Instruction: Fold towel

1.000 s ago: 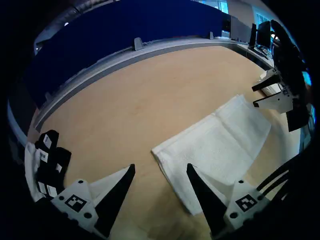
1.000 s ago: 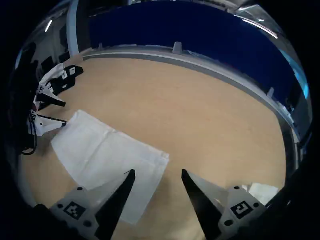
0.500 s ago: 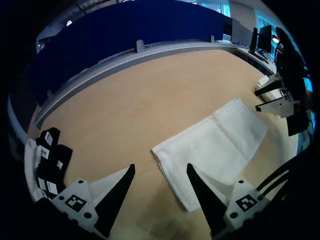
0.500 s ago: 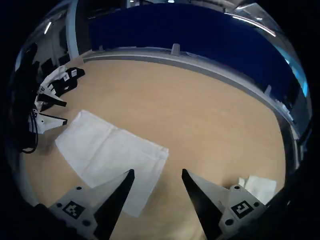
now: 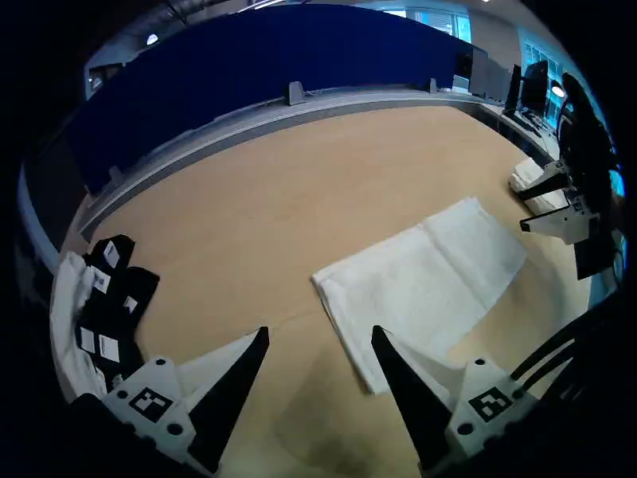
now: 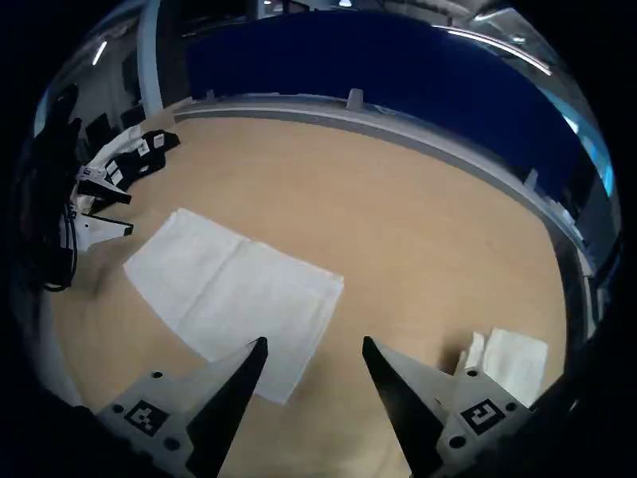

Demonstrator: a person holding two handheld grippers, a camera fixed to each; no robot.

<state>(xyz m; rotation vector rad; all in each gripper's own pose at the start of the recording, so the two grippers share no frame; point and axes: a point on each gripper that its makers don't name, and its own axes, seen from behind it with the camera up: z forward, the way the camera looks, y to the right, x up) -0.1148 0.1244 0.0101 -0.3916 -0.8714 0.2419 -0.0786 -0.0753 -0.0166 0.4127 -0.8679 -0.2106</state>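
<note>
Hovering near the towel (image 5: 422, 283), left gripper (image 5: 318, 350) and right gripper (image 6: 313, 358), fingers (image 5: 231, 390) apart, empty.

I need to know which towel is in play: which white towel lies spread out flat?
The large towel in the middle of the table. The other, a small folded towel, sits bundled up off to the side.

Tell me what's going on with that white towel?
A person holds a gripper in each hand and is folding a towel on a wooden table. The towel lies flat and looks already folded over. The left gripper and the right gripper hover at opposite ends of it, both open and holding nothing. A pile of black things sits off to one side, and a small white cloth lies at the other.
</note>
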